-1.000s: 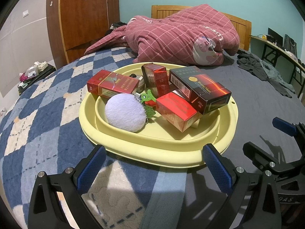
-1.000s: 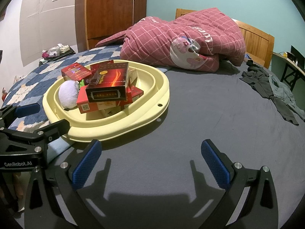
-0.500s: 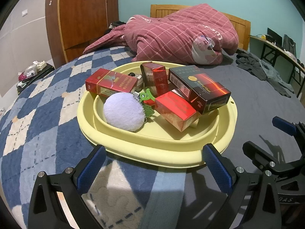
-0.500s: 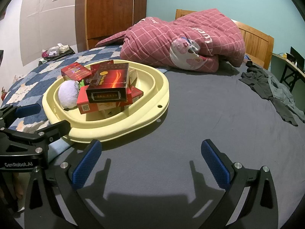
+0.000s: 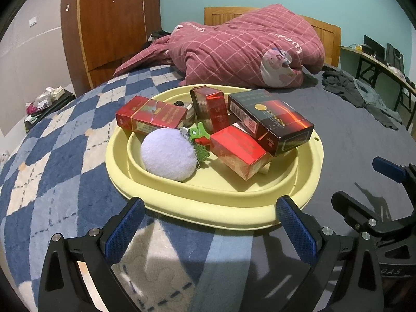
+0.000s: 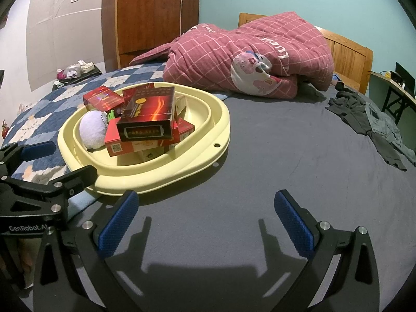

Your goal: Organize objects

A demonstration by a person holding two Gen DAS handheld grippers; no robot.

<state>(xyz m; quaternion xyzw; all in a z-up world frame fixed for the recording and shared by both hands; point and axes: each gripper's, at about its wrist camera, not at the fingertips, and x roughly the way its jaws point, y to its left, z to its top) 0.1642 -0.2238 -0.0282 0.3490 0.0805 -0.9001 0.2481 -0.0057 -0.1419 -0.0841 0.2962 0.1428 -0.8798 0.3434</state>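
Left wrist view: left tool [image 5: 209, 225] spread wide, empty, hovering just short of pale yellow plastic basin [image 5: 208, 208] on bed. Basin holds fluffy lilac pompom [image 5: 167, 157], red cartons, black-and-red carton [image 5: 270, 122] on top.

Right wrist view: right tool [image 6: 205, 223] wide apart, empty, over dark grey sheet [image 6: 273, 161]; basin [image 6: 182, 171] ahead-left.

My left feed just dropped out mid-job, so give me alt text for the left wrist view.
A pale yellow basin sits on the bed just ahead of the open, empty left gripper, holding a dark box stacked on red boxes, plus a white plush ball. The right gripper, also open, is at the right edge.
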